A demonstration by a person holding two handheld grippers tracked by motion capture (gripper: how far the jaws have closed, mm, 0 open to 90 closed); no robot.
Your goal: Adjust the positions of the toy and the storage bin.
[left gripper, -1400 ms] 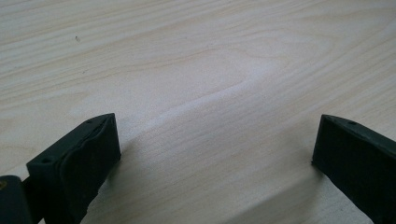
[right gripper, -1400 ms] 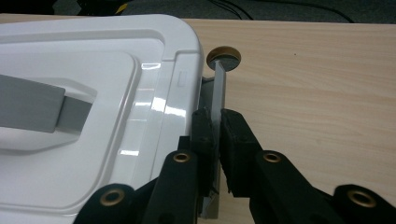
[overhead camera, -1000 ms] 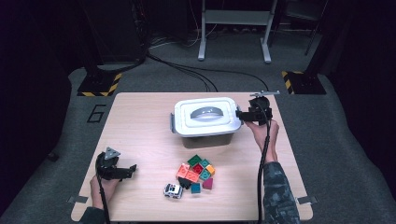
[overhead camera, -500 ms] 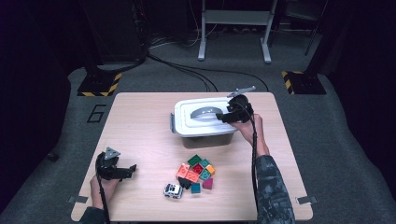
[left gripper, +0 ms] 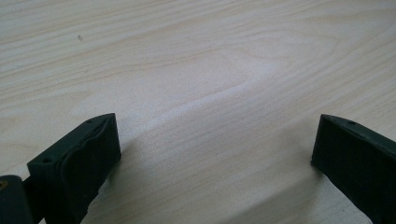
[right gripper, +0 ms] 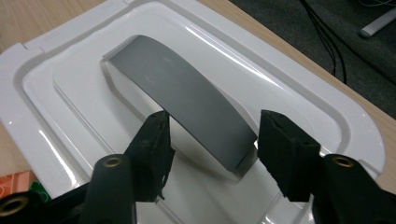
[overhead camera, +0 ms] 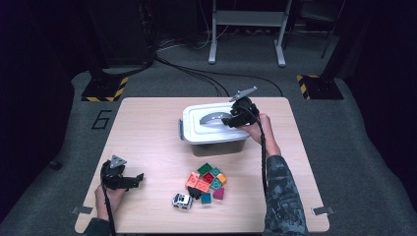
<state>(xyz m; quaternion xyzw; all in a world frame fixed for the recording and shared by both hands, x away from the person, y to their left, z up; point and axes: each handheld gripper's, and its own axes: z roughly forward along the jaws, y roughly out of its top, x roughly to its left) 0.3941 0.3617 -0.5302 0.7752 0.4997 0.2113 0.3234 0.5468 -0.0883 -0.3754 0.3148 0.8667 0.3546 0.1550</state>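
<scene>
Over the white lid [right gripper: 93, 126], the right gripper [right gripper: 212, 140] straddles the grey handle [right gripper: 187, 102], jaws just closing, not yet pressing; left gripper [left gripper: 212, 154] spread.

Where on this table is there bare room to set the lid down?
Bare wood lies left of the lidded box, between it and the left gripper, and along the right edge of the table. The front middle is crowded with blocks and a toy car.

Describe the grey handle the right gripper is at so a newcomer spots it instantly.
Find the wooden table; toward its far side sits a white-lidded box. The handle is the curved grey strip arching across the recessed centre of the lid, one end between the right gripper jaws. It is the only grey part on the all-white lid.
</scene>
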